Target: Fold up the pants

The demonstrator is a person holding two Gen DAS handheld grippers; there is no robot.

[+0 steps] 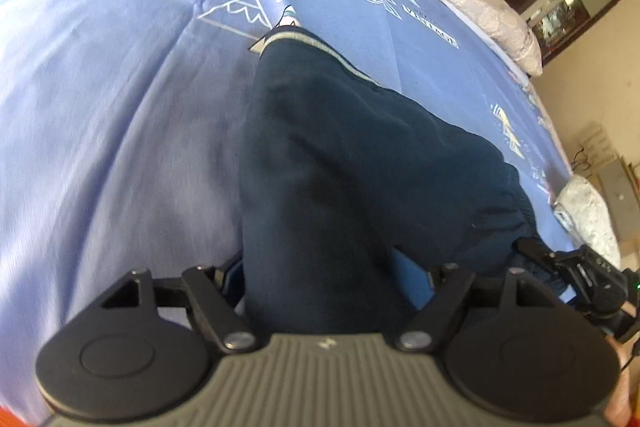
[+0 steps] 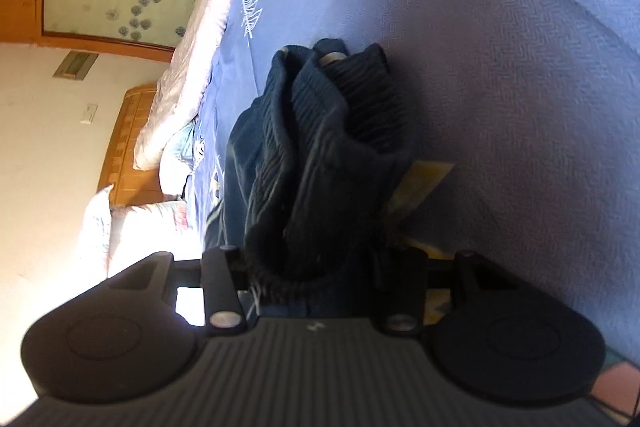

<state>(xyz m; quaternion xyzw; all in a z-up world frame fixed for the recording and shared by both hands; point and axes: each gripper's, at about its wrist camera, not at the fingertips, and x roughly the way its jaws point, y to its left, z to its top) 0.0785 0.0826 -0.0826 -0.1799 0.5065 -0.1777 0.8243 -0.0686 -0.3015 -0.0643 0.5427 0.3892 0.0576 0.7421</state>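
Mid-fold: left gripper [image 1: 320, 287] and right gripper [image 2: 316, 267] both clamped on the dark pants [image 1: 360, 155], bunched centre frame over the blue bedsheet [image 1: 100, 107]. Nothing folded flat yet; laying down and smoothing look left to do

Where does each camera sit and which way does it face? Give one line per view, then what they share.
Left wrist: on the left gripper, looking along dark pants across the blue bedspread; the right gripper shows at right.
Right wrist: on the right gripper, facing the bunched ribbed waistband, headboard behind.
Shared: pants, bedspread.
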